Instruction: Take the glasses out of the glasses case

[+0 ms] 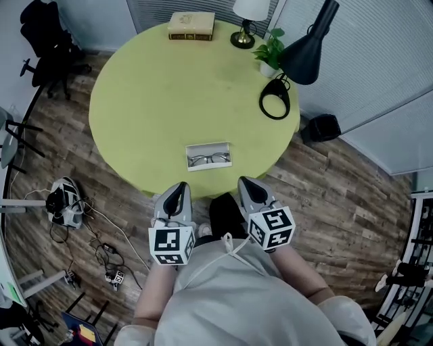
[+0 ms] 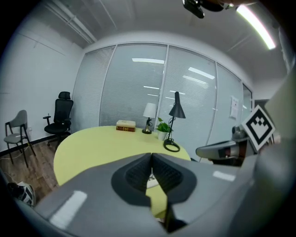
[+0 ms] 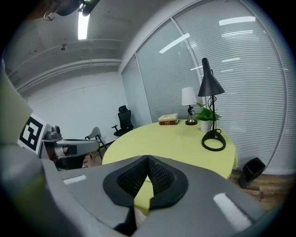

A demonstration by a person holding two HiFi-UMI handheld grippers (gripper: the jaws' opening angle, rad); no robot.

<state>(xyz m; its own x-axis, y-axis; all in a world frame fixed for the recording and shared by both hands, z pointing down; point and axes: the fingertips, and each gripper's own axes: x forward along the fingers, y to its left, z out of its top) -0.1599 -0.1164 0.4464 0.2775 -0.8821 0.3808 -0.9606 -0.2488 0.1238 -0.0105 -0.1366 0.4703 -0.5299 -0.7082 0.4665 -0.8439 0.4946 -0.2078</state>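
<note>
An open white glasses case (image 1: 208,156) lies near the front edge of the round yellow-green table (image 1: 155,101). Dark-framed glasses (image 1: 210,159) rest inside it. My left gripper (image 1: 181,187) hovers just short of the table's near edge, below and left of the case, shut with nothing in it. My right gripper (image 1: 245,181) hangs level with it, below and right of the case, also shut and empty. In the left gripper view the jaws (image 2: 151,155) meet, and a sliver of the white case (image 2: 151,181) shows behind them. The right gripper (image 3: 147,159) shows closed pads too.
At the table's far side stand a book (image 1: 191,26), a small white lamp (image 1: 247,20), a potted plant (image 1: 270,53) and a black desk lamp with a ring base (image 1: 275,100). An office chair (image 1: 47,34), floor cables (image 1: 101,253) and a black bin (image 1: 323,127) surround the table.
</note>
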